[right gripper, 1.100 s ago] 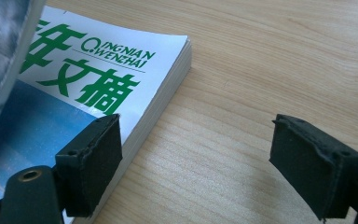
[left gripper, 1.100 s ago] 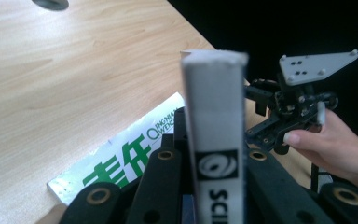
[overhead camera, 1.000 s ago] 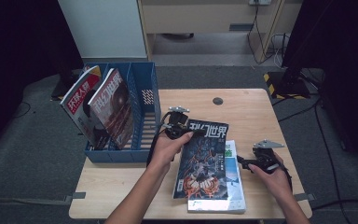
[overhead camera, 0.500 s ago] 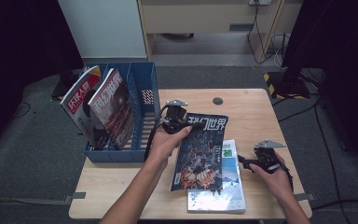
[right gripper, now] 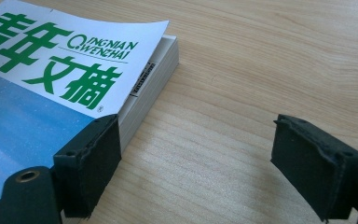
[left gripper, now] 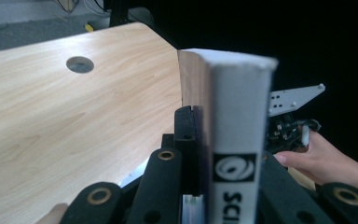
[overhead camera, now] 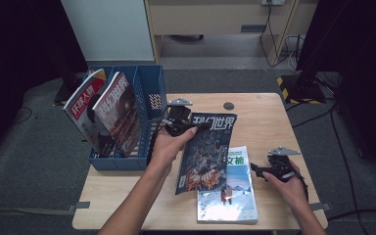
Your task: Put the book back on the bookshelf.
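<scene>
Left tool (overhead camera: 178, 120) clamped the dark magazine (overhead camera: 205, 152) by its top edge, lifted off the table (overhead camera: 264, 112).
Its long axis hung steeply; the blue rack (overhead camera: 149, 98) lay just left, nearer this hand; right tool (overhead camera: 274, 169) rested open beside the white magazine (overhead camera: 230, 196).

A blue file rack (overhead camera: 147, 93) holds two magazines (overhead camera: 108, 110) upright — on the wooden table (overhead camera: 264, 117), beside a blue-and-white magazine (overhead camera: 230, 191).
</scene>
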Available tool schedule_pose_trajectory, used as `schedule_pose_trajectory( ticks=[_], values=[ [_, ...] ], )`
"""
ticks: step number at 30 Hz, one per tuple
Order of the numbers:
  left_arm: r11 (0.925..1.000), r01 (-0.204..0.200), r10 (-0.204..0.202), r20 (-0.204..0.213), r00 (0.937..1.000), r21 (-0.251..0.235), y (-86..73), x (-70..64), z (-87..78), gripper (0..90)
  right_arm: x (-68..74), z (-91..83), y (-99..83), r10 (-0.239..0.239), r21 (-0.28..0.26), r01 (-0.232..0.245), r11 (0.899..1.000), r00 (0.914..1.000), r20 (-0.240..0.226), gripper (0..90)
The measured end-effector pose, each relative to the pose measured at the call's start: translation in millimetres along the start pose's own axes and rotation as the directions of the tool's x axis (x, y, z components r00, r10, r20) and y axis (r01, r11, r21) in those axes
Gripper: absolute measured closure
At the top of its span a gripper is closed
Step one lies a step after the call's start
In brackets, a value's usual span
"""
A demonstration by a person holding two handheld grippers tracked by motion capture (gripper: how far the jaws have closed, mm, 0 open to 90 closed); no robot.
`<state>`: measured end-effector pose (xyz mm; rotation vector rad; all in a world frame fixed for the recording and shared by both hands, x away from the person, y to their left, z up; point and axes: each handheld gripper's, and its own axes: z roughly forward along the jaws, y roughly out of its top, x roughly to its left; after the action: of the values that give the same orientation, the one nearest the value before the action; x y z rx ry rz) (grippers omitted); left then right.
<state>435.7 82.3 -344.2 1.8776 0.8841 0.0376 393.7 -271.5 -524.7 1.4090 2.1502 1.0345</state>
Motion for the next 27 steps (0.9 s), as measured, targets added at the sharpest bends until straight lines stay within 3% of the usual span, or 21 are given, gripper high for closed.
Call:
schedule_pose_trajectory(
  ticks=[12, 27],
  values=[
    [0.9986, -0.012, 0.011, -0.019, 0.9997, -0.052, 13.8, -2.2, -22.4, 82.2, -0.7, 1.1, -1.6, 0.006, 0.013, -0.006, 1.0, 1.0, 0.004, 15.6],
    [0.9948, -0.001, -0.006, -0.068, 0.9977, -0.102, 21.7, 8.0, -56.7, 82.1, -2.8, 1.7, -3.6, 0.012, 0.021, -0.012, 1.0, 0.9999, 0.012, 15.5]
  ],
)
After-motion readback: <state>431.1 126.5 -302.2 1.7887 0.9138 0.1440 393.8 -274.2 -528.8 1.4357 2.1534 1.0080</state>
